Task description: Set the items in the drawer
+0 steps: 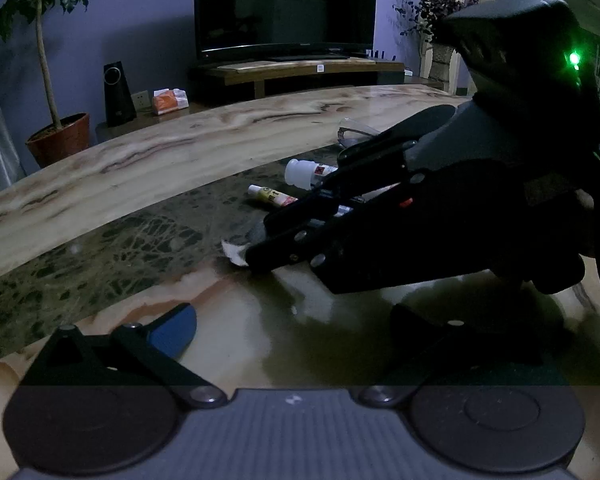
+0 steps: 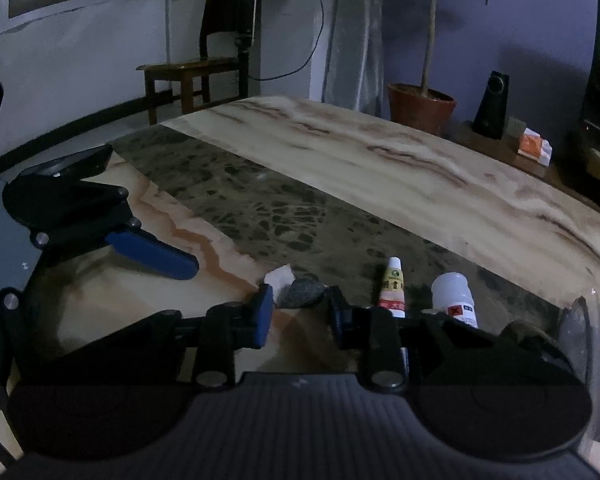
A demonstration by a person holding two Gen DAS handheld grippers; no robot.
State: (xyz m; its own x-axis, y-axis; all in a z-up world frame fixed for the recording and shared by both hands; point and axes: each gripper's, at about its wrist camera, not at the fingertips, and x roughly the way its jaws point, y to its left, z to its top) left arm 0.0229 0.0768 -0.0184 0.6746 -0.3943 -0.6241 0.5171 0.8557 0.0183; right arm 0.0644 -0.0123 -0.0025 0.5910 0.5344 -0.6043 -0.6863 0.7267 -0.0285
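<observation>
Right gripper (image 2: 298, 312) jaws parted around a dark grey stone (image 2: 302, 292), apparently not clamped; white scrap (image 2: 279, 276) beside it. Left gripper (image 2: 152, 256) open, empty.

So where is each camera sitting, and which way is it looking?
Left wrist: on the left hand-held gripper, looking across the table toward the TV; the right hand-held gripper crosses its view.
Right wrist: on the right gripper, facing the chair; left gripper at its left.
Both show the small tube and white bottle.
</observation>
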